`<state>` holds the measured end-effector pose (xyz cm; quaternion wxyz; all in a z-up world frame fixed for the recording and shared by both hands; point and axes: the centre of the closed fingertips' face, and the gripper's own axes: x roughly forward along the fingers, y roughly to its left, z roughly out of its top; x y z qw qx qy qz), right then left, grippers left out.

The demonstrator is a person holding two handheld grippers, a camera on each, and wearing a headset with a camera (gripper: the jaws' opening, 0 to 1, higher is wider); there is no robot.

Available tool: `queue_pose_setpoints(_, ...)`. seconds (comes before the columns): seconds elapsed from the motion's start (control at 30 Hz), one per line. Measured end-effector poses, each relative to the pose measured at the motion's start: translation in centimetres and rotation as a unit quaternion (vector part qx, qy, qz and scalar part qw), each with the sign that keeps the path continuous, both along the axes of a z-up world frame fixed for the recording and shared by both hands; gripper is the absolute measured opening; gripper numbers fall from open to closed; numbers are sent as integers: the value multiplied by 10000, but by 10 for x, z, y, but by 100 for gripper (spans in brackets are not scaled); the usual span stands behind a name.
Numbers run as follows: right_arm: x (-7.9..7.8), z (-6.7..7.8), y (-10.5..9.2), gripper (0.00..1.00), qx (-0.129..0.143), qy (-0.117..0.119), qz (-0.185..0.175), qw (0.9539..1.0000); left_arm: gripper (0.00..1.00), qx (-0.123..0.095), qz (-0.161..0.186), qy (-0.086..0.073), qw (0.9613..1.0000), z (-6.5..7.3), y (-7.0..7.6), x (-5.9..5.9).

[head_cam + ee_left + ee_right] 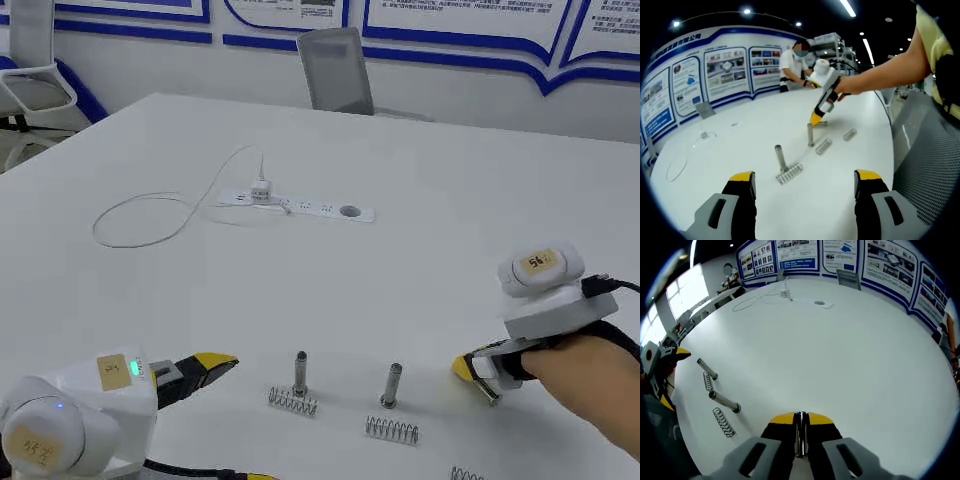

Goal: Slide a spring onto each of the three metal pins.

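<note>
1. Found the left gripper (805, 176) on the near-left side of the power strip (300, 208), jaws wide apart and empty.
2. Found the right gripper (800, 421) on the near-right side of the power strip, low over the table (450, 250), jaws pressed together on a thin metal rod (800, 437). Judged the rod to be the third pin.
3. Counted two more pins upright, nearer than the power strip and between the grippers: a left pin (300, 372) and a middle pin (392, 385). Neither carried a spring.
4. Saw one spring (292, 401) flat at the foot of the left pin, a second spring (391, 431) just beside the middle pin, and a third spring (467, 474) farthest from the power strip.
5. Judged the main risks as follows:
   - Letting the rod tip over on release, with so little of it gripped.
   - Knocking an upright pin with the wide-open left jaws while reaching for a spring.
   - Squeezing a spring so that it springs out or rolls away.
   - Catching a coil end on a pin top by bringing it in tilted.
6. Could not tell how the pins were held upright. Saw the third spring cut off by the bottom edge of the head view, and most of the rod covered by the right jaws.
</note>
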<state>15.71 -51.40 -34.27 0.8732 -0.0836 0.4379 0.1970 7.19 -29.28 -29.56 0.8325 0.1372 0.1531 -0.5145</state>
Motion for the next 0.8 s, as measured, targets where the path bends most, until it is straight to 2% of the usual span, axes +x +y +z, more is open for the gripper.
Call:
queue_pose_setpoints(0.33, -14, 20, -1, 9, 51, -252, 59, 9997, 82, -17, -48, -30, 10000, 3, -4, -1)
queue_pose_setpoints(0.8, -31, 31, -2, 9, 81, -428, 111, 9990, 82, 7, -44, -65, 10000, 5, -3, -3)
